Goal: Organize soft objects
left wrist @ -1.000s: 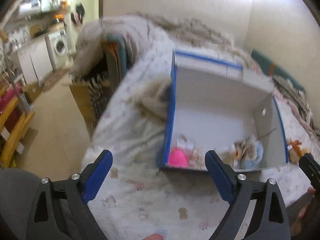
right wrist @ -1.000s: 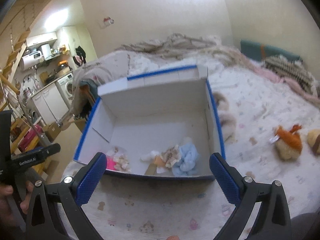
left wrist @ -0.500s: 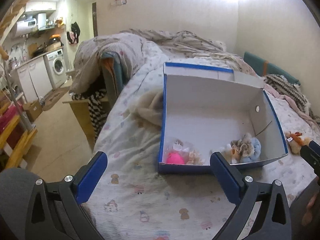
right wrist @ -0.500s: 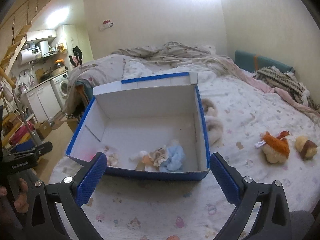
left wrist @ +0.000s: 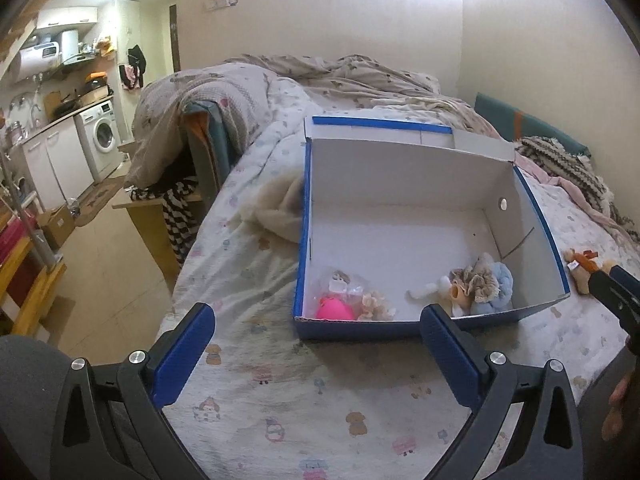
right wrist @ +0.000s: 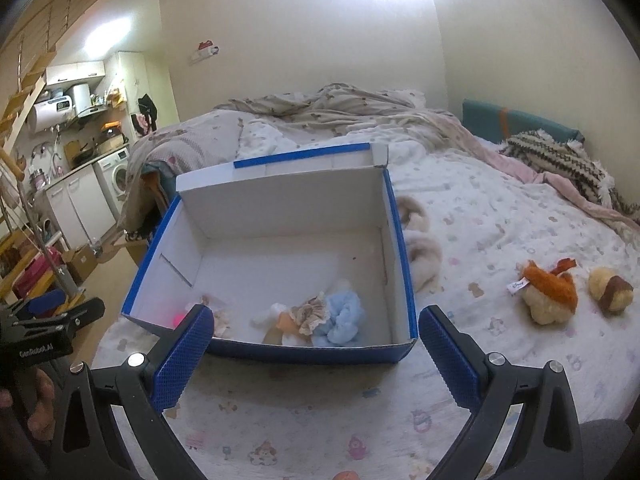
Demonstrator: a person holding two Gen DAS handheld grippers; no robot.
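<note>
An open blue cardboard box with a white inside stands on the bed. In it lie a pink ball, a small cream plush and a pile of blue and beige soft pieces. On the sheet to the box's right sit an orange and cream plush and a tan and brown one. My left gripper is open and empty over the sheet in front of the box. My right gripper is open and empty too.
A beige fleece lies against the box's left wall and cream furry pieces against its right wall. Rumpled blankets cover the bed's far end. The bed edge drops to the floor on the left, with a washing machine beyond.
The left wrist view has cleared from blur and drawn back and left from the box. The left jaws have spread a little wider. The right wrist view pulled back slightly, showing a second plush.
</note>
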